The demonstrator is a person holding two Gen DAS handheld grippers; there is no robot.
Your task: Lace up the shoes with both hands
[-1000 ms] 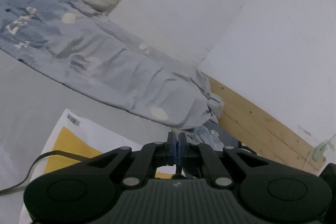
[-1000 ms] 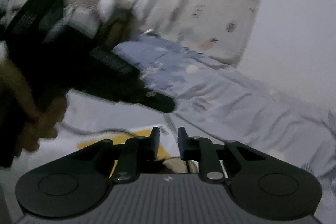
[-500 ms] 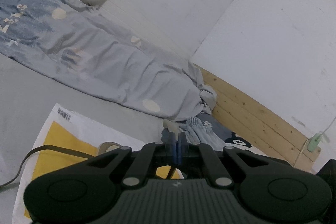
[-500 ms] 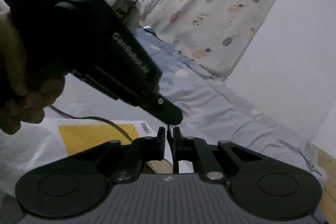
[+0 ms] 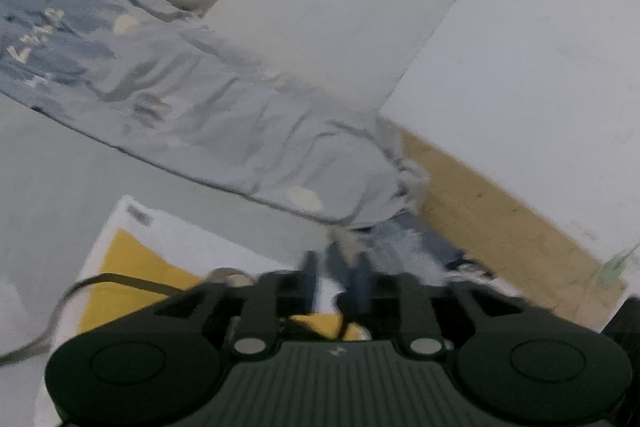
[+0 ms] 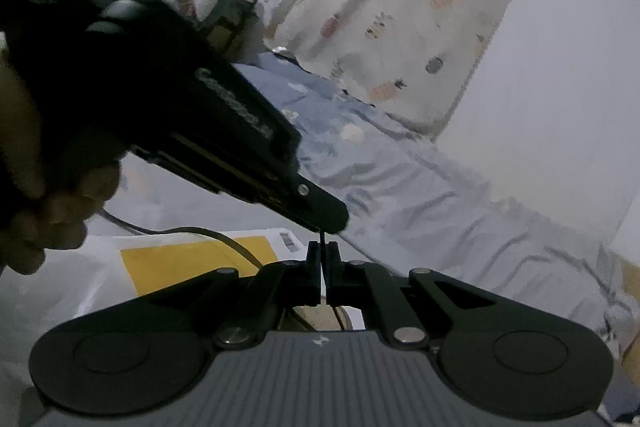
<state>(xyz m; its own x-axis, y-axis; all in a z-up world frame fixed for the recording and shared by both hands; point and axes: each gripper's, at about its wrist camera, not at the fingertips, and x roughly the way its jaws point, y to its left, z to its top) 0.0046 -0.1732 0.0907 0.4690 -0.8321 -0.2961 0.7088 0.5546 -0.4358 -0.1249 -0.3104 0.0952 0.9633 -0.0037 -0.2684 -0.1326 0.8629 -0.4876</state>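
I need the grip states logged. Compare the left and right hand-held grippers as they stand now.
Jaws: the left hand-held gripper has its fingers apart, while the right hand-held gripper has them nearly closed.
Load: the right pinches a thin dark lace; nothing can be made out between the left's fingers.
Sharpness: the left's fingers look blurred in its own view, while the right's look crisp.
Both have the same black two-finger build.
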